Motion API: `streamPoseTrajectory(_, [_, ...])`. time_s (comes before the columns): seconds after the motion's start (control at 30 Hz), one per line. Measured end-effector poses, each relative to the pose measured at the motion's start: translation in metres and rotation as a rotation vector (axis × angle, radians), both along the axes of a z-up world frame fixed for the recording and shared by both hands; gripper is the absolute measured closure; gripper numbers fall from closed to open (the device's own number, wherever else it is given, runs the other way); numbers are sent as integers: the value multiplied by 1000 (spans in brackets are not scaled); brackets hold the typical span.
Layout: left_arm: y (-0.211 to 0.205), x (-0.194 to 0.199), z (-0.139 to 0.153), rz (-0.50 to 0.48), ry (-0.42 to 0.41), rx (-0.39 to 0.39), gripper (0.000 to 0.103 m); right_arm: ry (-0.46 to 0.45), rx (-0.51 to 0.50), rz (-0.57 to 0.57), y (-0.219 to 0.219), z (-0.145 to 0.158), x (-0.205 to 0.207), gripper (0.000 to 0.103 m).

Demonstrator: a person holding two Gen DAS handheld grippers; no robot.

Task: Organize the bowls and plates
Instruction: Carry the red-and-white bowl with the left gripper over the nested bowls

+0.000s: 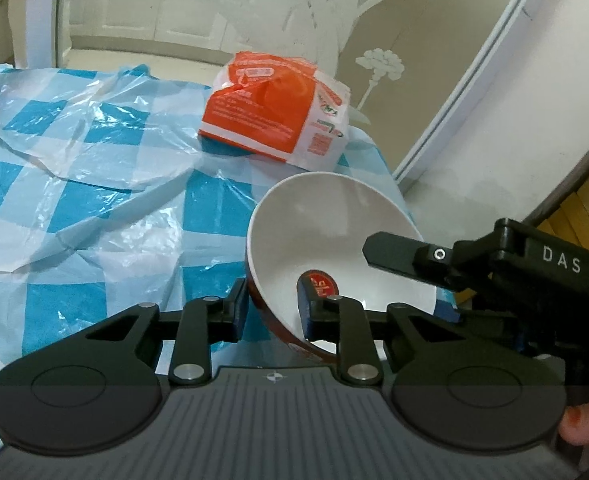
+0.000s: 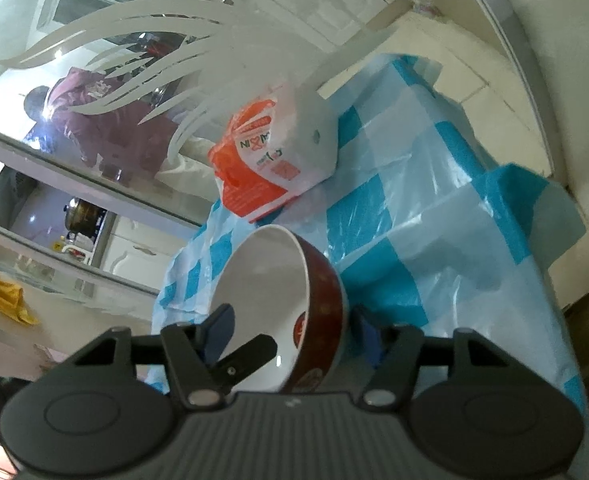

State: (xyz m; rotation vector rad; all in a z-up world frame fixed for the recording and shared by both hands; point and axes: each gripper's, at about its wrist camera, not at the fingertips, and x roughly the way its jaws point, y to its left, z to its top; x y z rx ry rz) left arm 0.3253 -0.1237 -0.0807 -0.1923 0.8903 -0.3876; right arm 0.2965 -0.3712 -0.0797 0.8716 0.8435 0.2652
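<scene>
A bowl (image 1: pixel 326 232), white inside and dark red outside, hangs tilted over the right end of the table. My left gripper (image 1: pixel 272 308) is shut on its near wall, with one pad outside and the other inside. In the right wrist view the same bowl (image 2: pixel 262 276) sits between the fingers of my right gripper (image 2: pixel 292 334). The right gripper's left pad lies against the white inside and its right pad against the red outside. One right-gripper finger (image 1: pixel 390 254) reaches over the far rim. A left-gripper finger (image 2: pixel 250 354) shows inside the bowl.
An orange-and-white package (image 1: pixel 274 116) lies behind the bowl on the blue-and-white checked tablecloth (image 1: pixel 94 160), which is covered by crinkled clear plastic. The table's edge falls away just right of the bowl. A frosted glass door (image 1: pixel 394 60) stands beyond. A thumb (image 1: pixel 586 424) shows at the lower right.
</scene>
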Motion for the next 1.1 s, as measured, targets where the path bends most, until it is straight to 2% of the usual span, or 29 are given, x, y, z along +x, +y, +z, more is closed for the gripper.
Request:
streamPoseTrajectory(0.2, [5,-11,11,-4,-23,-27,78,-36,4,-18,-5,12,-11,44])
streamPoseTrajectory(0.53, [12,-38,38,-18,-73,-68,78,-92,10,-32,-3,35,-39,45])
streamPoseTrajectory(1.1, [14,-97,64,-94,-184,-53,78,-148,48,-89,0,47,-102,47])
